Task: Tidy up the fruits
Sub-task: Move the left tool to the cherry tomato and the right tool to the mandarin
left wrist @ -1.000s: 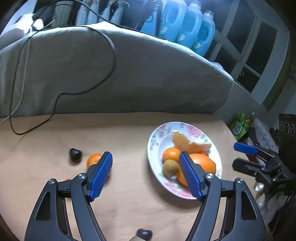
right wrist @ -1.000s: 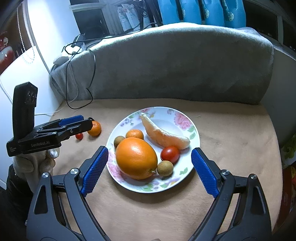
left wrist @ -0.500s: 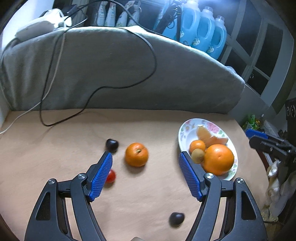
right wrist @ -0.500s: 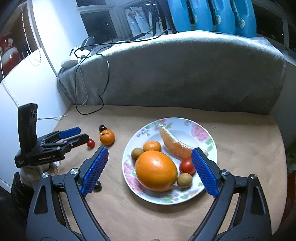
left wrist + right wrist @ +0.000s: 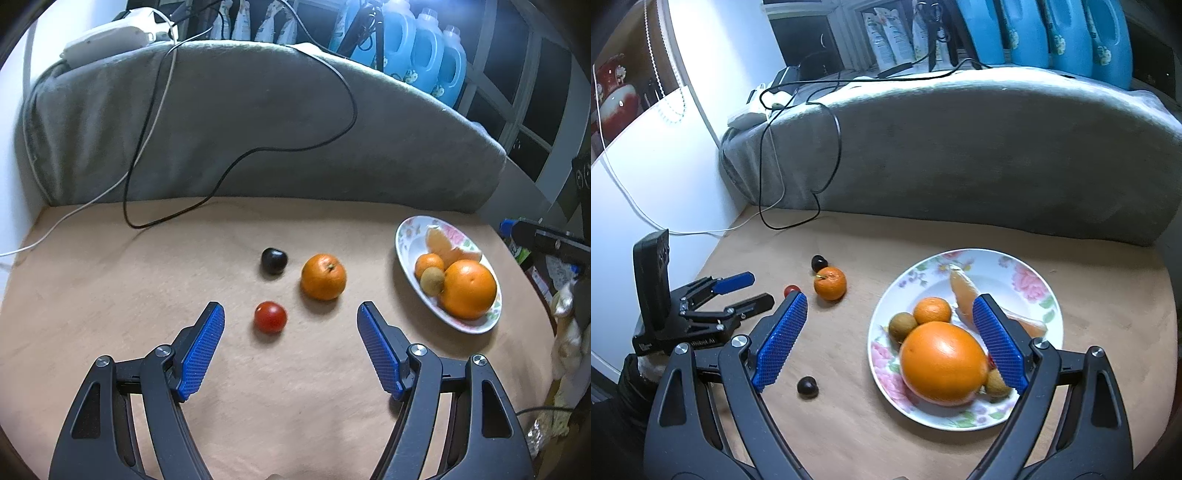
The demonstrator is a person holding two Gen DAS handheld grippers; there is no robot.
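— What did we find in the left wrist view?

— Our left hand-held gripper (image 5: 290,328) stood released, jaws wide, nothing between the pads. Just beyond its tips, at the middle of the frame, a small red tomato (image 5: 270,316) lay on the tan counter (image 5: 110,295). Above it and to the right sat a mandarin (image 5: 324,276), and left of that a dark plum (image 5: 274,260); the three lay near each other but apart. At the right edge we saw the flowered plate (image 5: 404,236) holding a large orange (image 5: 468,288), a smaller orange fruit, a brown round fruit and a pale orange wedge. A black cable (image 5: 236,162) looped from the grey cushion (image 5: 258,122) down onto the counter at upper left.

— And the right wrist view?

— Our right hand-held gripper (image 5: 888,339) was released too, empty, hanging over the near left part of the plate (image 5: 1027,273), which filled the lower right. The large orange (image 5: 942,362) sat between the jaws in the picture, but whether the pads were level with it we could not tell. Another dark plum (image 5: 807,386) lay alone on the counter at lower centre, left of the plate. The mandarin (image 5: 830,283), the plum (image 5: 819,262) and the tomato (image 5: 791,290), half hidden by a pad, sat at centre left, with the left hand-held gripper (image 5: 762,290) beside them at the left edge.
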